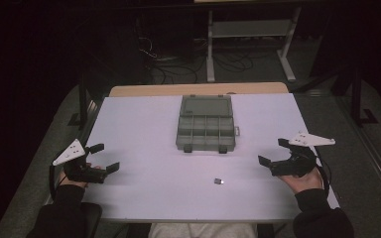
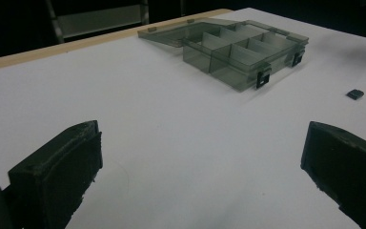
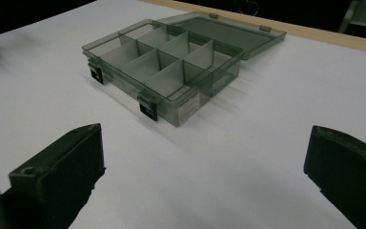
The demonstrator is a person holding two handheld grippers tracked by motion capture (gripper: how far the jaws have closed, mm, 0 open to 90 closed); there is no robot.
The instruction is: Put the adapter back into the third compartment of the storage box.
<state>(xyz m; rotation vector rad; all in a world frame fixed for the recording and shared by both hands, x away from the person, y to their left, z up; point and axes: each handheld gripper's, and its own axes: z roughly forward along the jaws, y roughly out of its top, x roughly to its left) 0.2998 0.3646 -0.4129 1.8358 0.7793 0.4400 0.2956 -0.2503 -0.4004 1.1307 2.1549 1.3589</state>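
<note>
While wide apart and empty, left tongs (image 1: 100, 157) and right tongs (image 1: 272, 151) at opposite table (image 1: 144, 124) edges.

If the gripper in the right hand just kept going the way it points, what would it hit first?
Probably the open, smoke-grey plastic compartment box, at its latched front corner. The right gripper, fingers wide apart, has bare white table before it.

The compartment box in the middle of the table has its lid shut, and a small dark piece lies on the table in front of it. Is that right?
Not quite: the compartment box is open. In the right gripper view its lid lies folded back flat on the table behind it, and the dividers stand bare. The small dark piece does lie in front of it, as the high view shows.
</note>
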